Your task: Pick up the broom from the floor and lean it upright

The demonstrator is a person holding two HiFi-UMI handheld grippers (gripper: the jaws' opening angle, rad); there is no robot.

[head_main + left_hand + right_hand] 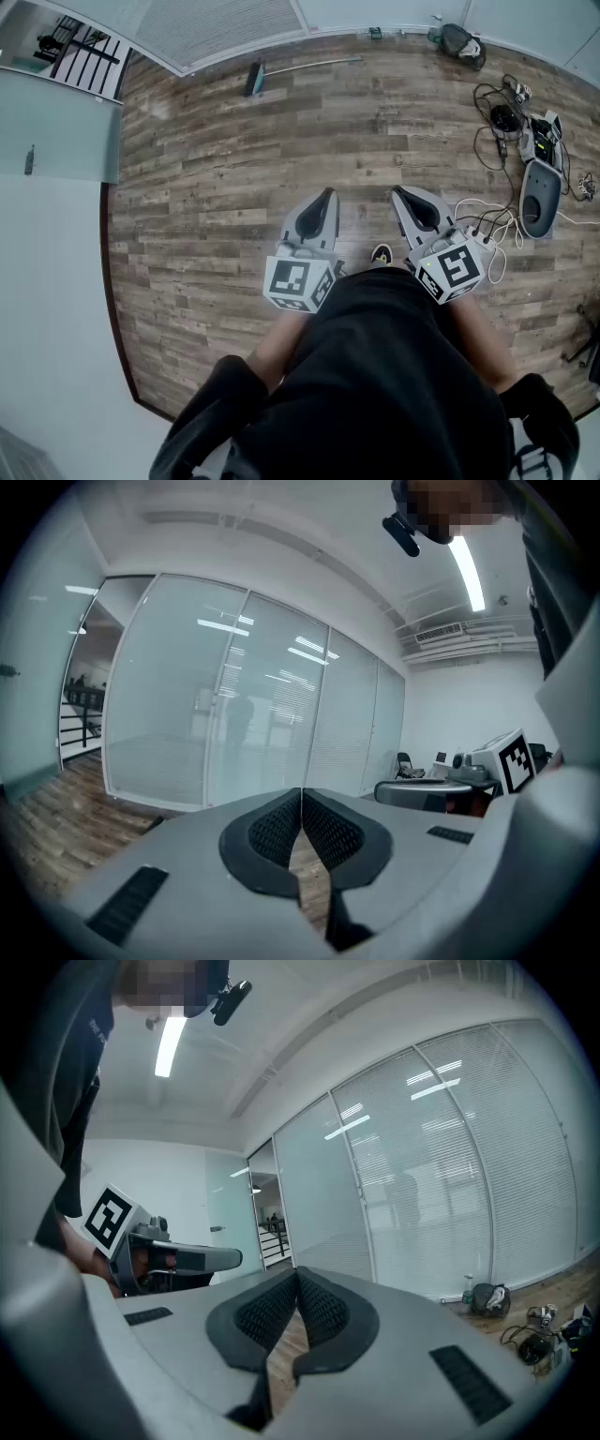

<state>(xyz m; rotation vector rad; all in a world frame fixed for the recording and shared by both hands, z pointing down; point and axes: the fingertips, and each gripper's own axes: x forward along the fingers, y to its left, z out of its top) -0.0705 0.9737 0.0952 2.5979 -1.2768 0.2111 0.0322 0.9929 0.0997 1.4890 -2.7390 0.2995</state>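
Note:
The broom lies flat on the wooden floor far ahead, beside the glass wall; its dark head is at the left and its grey handle runs to the right. My left gripper and right gripper are held side by side close to my body, well short of the broom. Both are shut with nothing between the pads. In the left gripper view the left gripper has its tips together, and in the right gripper view the right gripper does too. The broom shows in neither gripper view.
A glass partition wall runs along the far side. Tangled cables and devices and a grey case lie at the right, with a dark bag by the wall. A shoe shows below the grippers. A doorway with stairs is at far left.

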